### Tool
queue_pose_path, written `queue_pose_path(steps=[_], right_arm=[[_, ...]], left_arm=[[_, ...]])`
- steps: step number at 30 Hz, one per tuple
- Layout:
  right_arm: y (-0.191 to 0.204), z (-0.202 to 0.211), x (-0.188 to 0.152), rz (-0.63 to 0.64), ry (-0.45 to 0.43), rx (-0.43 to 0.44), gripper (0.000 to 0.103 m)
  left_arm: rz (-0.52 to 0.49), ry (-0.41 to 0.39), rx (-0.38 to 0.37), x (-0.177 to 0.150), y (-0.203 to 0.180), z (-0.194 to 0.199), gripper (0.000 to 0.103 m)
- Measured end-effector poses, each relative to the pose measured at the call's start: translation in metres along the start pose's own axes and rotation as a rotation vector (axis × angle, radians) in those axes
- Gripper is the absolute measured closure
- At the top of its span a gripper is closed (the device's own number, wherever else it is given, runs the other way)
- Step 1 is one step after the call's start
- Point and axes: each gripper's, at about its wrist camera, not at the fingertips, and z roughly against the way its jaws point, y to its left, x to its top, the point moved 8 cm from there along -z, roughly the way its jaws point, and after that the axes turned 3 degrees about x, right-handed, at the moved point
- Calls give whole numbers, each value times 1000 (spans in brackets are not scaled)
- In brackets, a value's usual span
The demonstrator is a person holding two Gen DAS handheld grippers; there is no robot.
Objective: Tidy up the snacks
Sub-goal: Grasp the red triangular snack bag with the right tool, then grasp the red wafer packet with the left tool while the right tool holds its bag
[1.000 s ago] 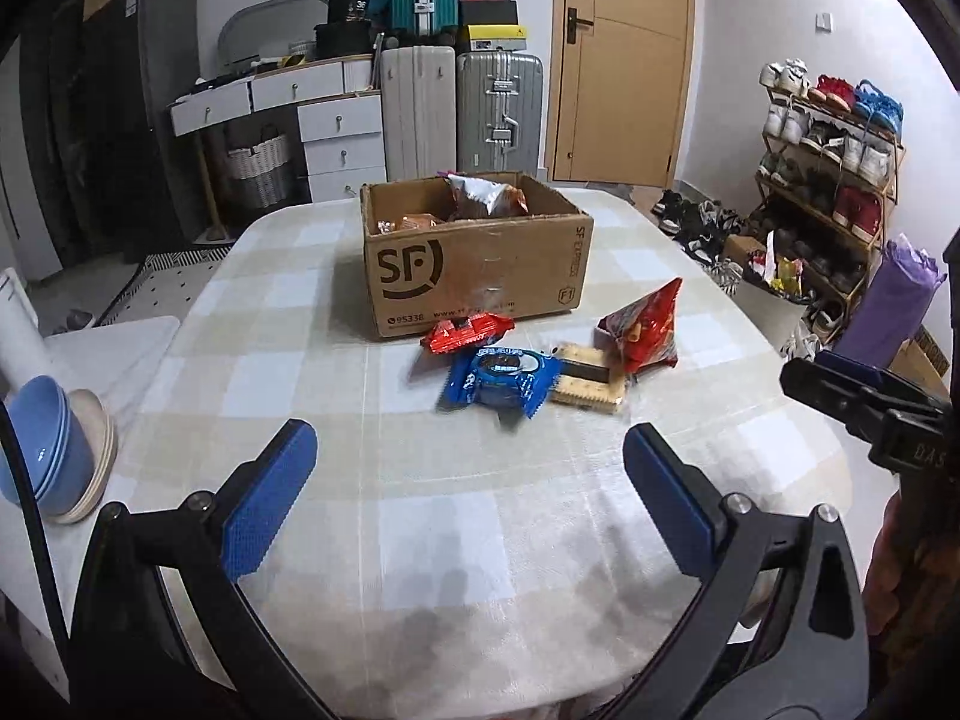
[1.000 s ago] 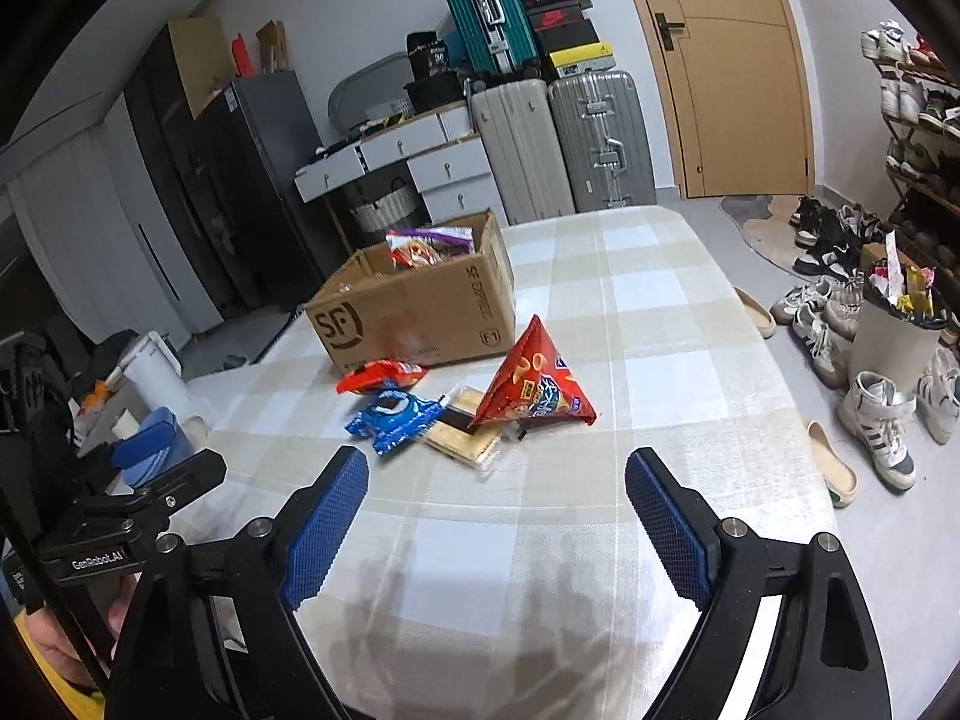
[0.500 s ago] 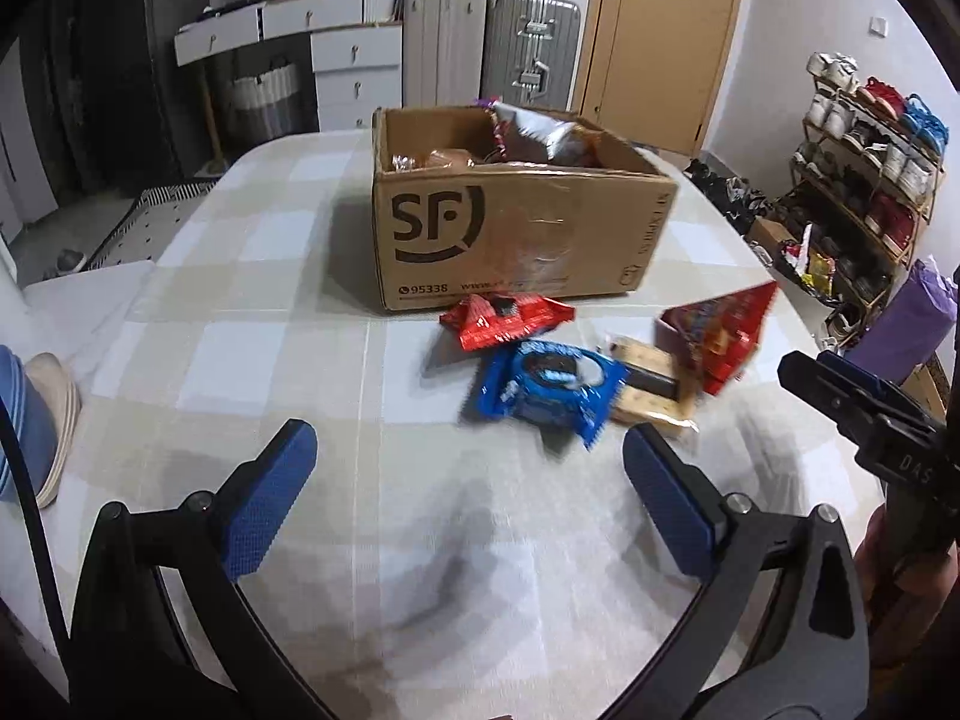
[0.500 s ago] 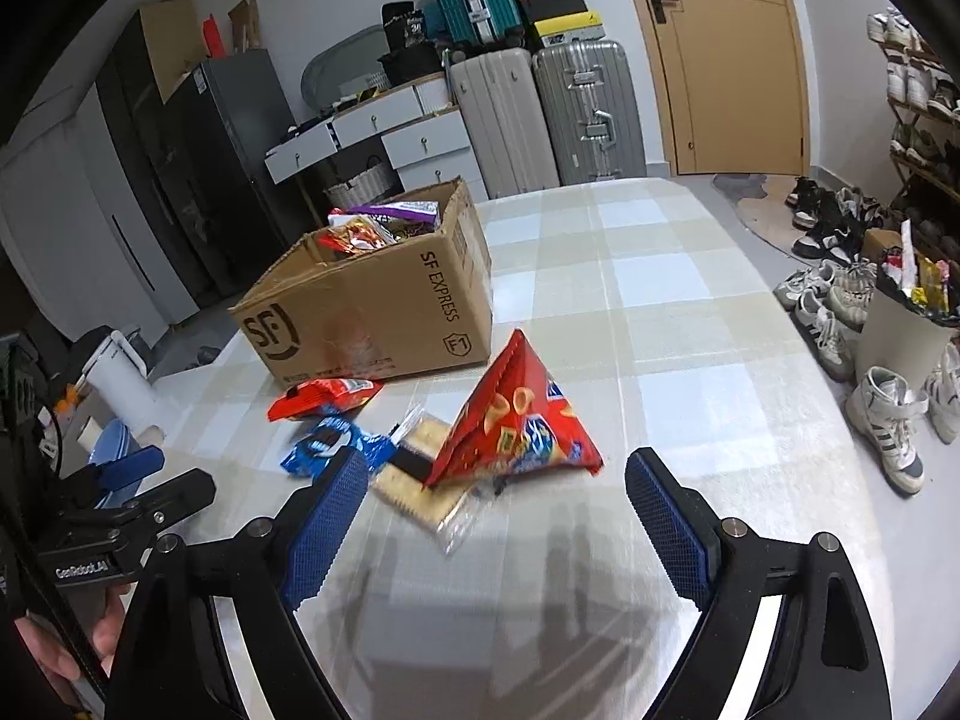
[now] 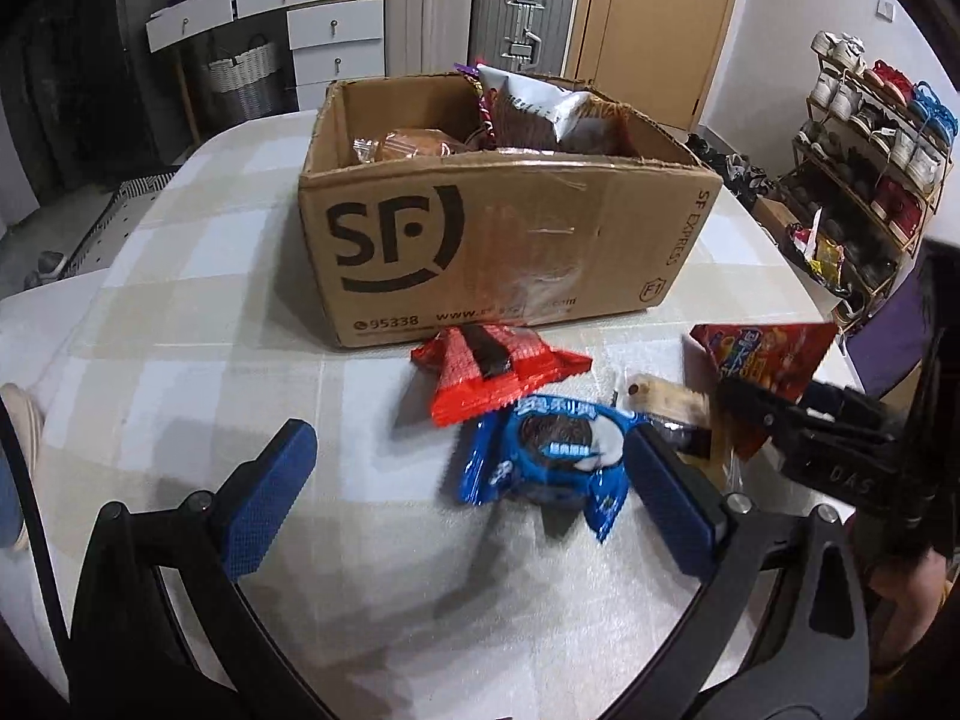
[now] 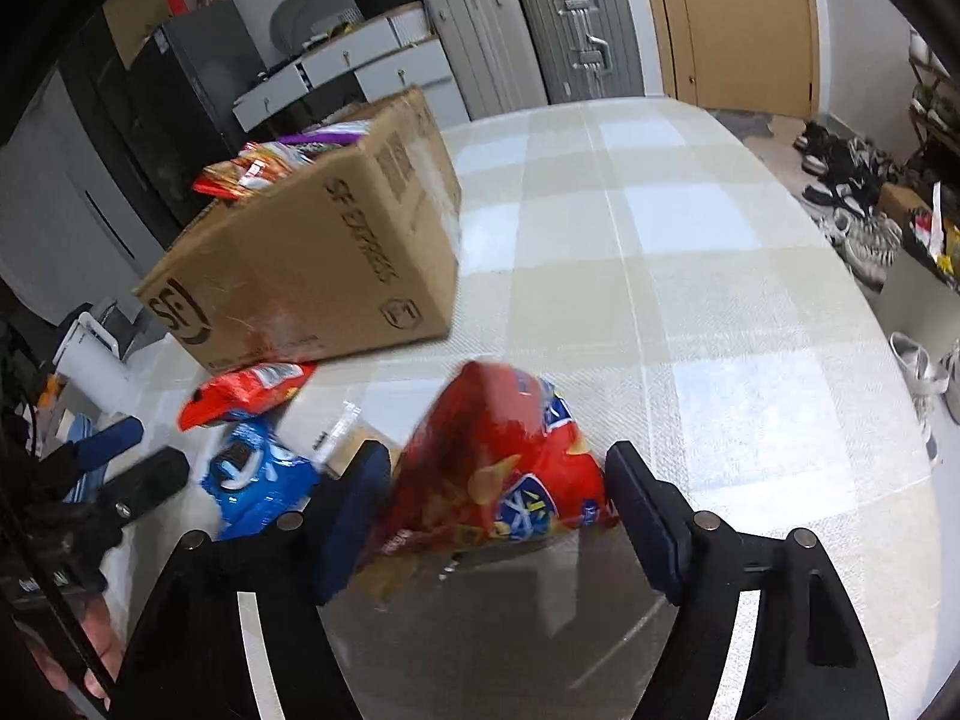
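Closing around a red triangular chip bag, the right gripper has just been narrowing its jaws, the bag between the pads though a firm grip cannot be confirmed. Left of it the left gripper hangs open just over a blue cookie packet, nothing held. A red snack packet lies near the open cardboard box, already holding snacks, on the checked table.
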Motion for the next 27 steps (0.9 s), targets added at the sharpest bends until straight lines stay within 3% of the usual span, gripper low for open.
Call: queue_pose_path(steps=[3,11,20,27], right_arm=[[0,1,-1,17,-3,-6,38],[1,14,-8,9,-16,24,47],[10,27,-13,16,-26,57,50],[18,38,-15,58,-46,51,58]], left_arm=[[20,4,-1,4,1,-6,1],[101,41,-30,11,6,-25,1],[182,35,-12,27,10,-34,1],[214,113,14,31,9,-69,1]])
